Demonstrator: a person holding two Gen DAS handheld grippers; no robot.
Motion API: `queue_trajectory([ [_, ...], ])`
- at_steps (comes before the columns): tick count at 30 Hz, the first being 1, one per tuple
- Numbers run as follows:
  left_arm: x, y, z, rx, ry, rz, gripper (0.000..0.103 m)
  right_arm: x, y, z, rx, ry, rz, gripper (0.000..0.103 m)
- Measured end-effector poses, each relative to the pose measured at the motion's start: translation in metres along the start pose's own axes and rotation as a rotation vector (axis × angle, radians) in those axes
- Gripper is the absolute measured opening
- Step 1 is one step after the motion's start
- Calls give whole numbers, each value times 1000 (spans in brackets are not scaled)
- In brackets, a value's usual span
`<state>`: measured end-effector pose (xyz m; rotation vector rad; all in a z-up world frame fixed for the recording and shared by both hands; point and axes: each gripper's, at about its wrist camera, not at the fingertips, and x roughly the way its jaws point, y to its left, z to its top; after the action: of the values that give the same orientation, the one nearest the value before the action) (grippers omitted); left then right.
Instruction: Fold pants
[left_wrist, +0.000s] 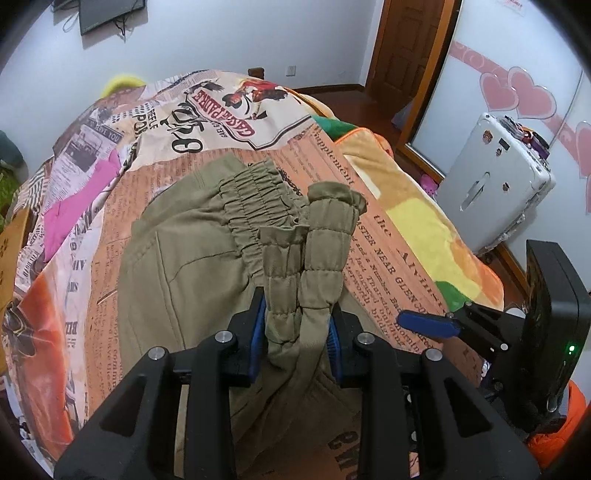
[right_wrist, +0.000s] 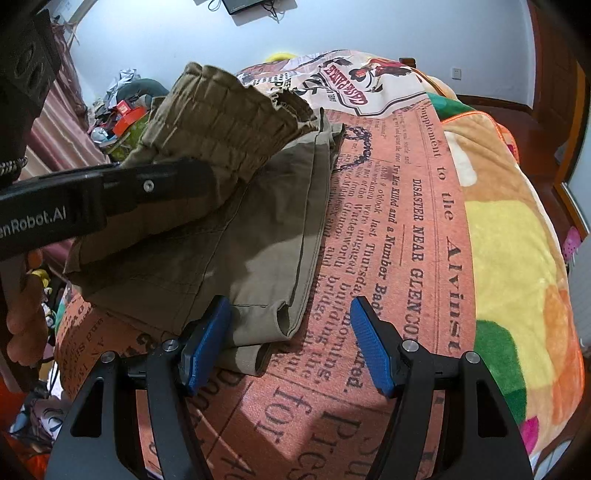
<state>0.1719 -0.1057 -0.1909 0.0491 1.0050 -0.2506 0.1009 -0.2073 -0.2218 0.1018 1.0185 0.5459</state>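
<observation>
Olive-green pants (left_wrist: 177, 254) lie on a bed covered with a newspaper-print sheet (left_wrist: 391, 258). My left gripper (left_wrist: 295, 332) is shut on the two elastic leg cuffs (left_wrist: 314, 251) and holds them above the gathered waistband (left_wrist: 255, 192). In the right wrist view the pants (right_wrist: 255, 221) lie folded, with the lifted cuffs (right_wrist: 221, 118) held by the left gripper's arm (right_wrist: 110, 199). My right gripper (right_wrist: 291, 343) is open, its blue pads either side of the fold's near corner (right_wrist: 280, 321), holding nothing.
A colourful plush blanket (left_wrist: 413, 206) lies along the bed's right side. A pink cloth (left_wrist: 77, 206) lies on the left. A silver suitcase (left_wrist: 495, 177) and a wooden door (left_wrist: 406, 44) stand to the right. Clutter (right_wrist: 122, 110) is piled beyond the bed's left edge.
</observation>
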Motion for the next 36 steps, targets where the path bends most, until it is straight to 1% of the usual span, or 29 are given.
queue_trajectory([
  [3,-4,-1,-1,14,13,10,28,-2,0,1,1,0,-10,64],
  [4,-6,0,-1,9,16,15,31,-3,1,1,3,0,-14,64],
  [5,-9,2,-1,2,19,10,38,-5,1,1,3,0,-17,64],
  [6,-14,5,-2,-14,17,-20,43,-6,1,1,5,-1,-22,64],
  [7,-19,7,-3,-29,6,-43,51,-8,1,1,7,-4,-27,64],
  [8,-28,10,-4,-50,-21,-61,57,-9,2,1,10,-5,-31,64],
  [11,-45,16,-4,-58,-70,-40,60,-16,0,3,21,-17,-42,64],
  [12,-51,21,-4,-58,-86,-24,60,-20,-1,4,23,-25,-47,64],
  [14,-55,28,-4,-56,-105,16,65,-29,-3,6,28,-43,-52,64],
  [15,-55,35,-6,-57,-107,50,66,-33,-4,8,29,-53,-51,64],
  [16,-53,41,-8,-63,-99,67,66,-36,-5,10,27,-58,-49,64],
  [19,-40,60,-18,-84,-47,91,66,-43,-7,16,26,-77,-62,64],
  [23,-15,76,-45,-99,44,117,66,-51,-2,28,19,-110,-44,64],
  [24,-11,78,-52,-99,56,116,66,-52,2,32,10,-120,-43,64],
  [27,-11,84,-68,-136,44,95,70,-50,13,43,-25,-143,-38,64],
  [30,-15,90,-73,-172,35,64,72,-40,22,49,-50,-145,-30,65],
  [34,-25,92,-72,-157,28,62,72,-11,22,46,-40,-82,-36,65],
  [36,-31,96,-66,-138,10,84,72,1,18,39,-27,-44,-44,64],
])
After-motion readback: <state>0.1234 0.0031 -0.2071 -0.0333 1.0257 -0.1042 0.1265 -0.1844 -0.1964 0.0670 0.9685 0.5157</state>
